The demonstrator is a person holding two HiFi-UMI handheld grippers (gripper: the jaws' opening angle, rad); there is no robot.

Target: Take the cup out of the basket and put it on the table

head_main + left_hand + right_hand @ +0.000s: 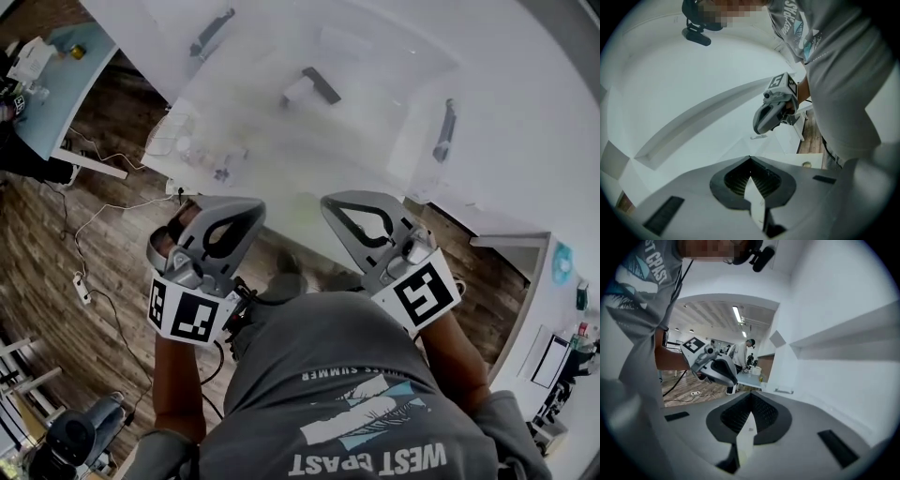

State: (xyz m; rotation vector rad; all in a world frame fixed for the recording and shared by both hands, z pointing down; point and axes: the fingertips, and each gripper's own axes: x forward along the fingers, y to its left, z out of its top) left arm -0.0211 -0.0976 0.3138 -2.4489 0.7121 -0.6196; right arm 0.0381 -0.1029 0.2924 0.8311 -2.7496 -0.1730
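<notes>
We had the left gripper [239, 220] and right gripper [352, 214] up near our chest over the white table [375, 56], both jaws pressed together, empty. Honestly couldn't spot the cup or tell how it looked.

The counter [375, 122] is washed out and cut off by the top edge. At the counter's left edge, small pale things [202, 150] are blurred beyond naming, as are three dark shapes [322, 84] on it.
</notes>
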